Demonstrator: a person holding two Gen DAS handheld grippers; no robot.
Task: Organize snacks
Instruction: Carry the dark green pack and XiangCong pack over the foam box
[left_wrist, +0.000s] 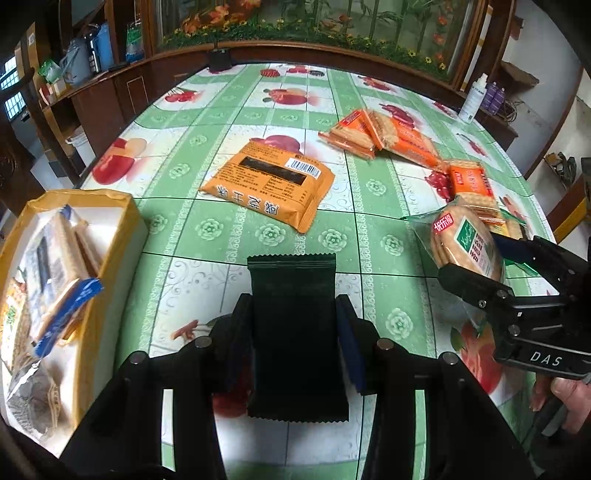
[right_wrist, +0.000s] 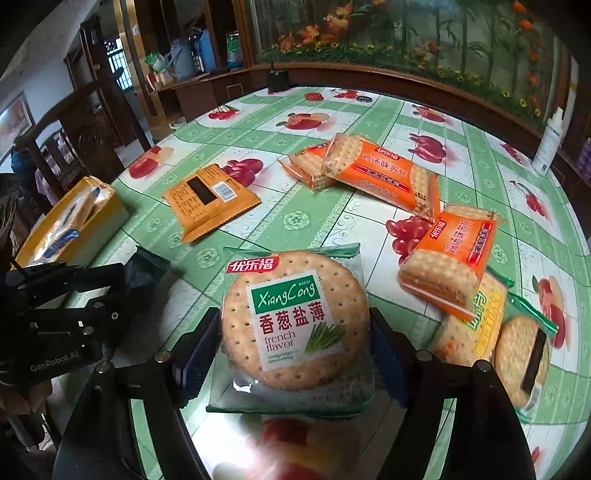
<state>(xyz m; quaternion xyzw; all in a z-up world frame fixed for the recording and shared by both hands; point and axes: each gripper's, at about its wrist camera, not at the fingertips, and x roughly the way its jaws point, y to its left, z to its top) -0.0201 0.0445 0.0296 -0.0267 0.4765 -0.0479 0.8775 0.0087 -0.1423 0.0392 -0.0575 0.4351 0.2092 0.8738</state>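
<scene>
1. Left wrist view: left gripper (left_wrist: 293, 325) pinches a dark green packet (left_wrist: 295, 332), pads pressed on both its sides, held above the table (left_wrist: 221, 110).
2. Right wrist view: right gripper (right_wrist: 291, 339) clamps a round cracker pack (right_wrist: 293, 325) by its edges, label up, above the table.
3. Box (left_wrist: 110, 221), yellow-rimmed, sits at the left table edge with blue-wrapped crackers inside.
4. Flat orange pack (left_wrist: 269, 181) lies barcode up mid-table, apart from the rest.
5. Two orange cracker packs (right_wrist: 369, 166) overlap farther back; another orange pack (right_wrist: 450, 254) rests on a yellow pack (right_wrist: 487, 314) just beside a round cracker pack with a dark strip (right_wrist: 524, 362).
6. Tablecloth: green checks with fruit prints, glossy.
7. Room: dark wood cabinets, floral mural behind, white bottle (right_wrist: 550, 144) at the right edge, kettle (left_wrist: 74, 62) on the left shelf.
</scene>
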